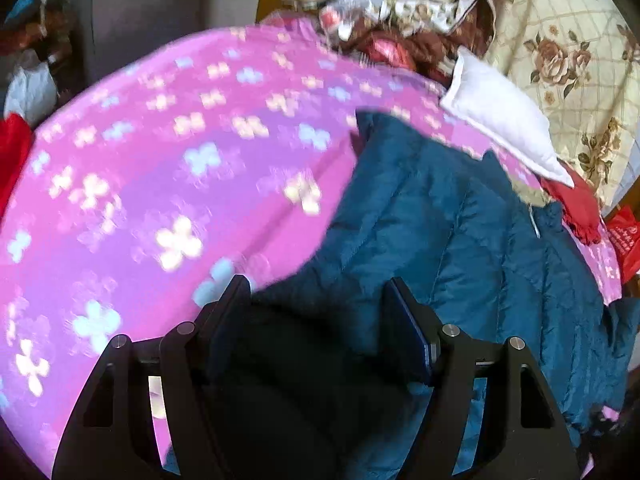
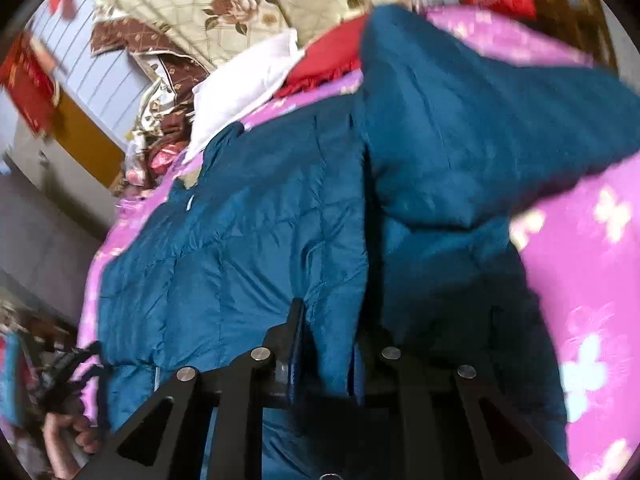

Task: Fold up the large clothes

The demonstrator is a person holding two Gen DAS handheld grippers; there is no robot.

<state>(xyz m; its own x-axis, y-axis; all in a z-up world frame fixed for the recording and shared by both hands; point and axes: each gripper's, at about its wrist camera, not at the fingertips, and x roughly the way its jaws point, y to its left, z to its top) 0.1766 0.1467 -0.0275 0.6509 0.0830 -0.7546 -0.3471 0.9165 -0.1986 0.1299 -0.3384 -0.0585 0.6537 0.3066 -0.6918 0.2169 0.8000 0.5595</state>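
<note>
A large teal quilted jacket (image 1: 460,232) lies on a pink floral bedspread (image 1: 160,160). In the left wrist view my left gripper (image 1: 320,300) has its jaws wide apart, with a dark part of the jacket bunched between them. In the right wrist view the jacket (image 2: 240,240) fills the middle, one sleeve (image 2: 500,112) stretching up and right. My right gripper (image 2: 324,328) is shut on a fold of the jacket's teal fabric, which hangs between the fingers. The image is blurred by motion.
A white pillow (image 1: 504,120) and a cream rose-print quilt (image 1: 568,60) lie at the bed's head. A red cloth (image 1: 576,204) sits beside the pillow. Clutter and a red bag (image 1: 626,240) stand off the bed. A hand (image 2: 68,436) shows at lower left.
</note>
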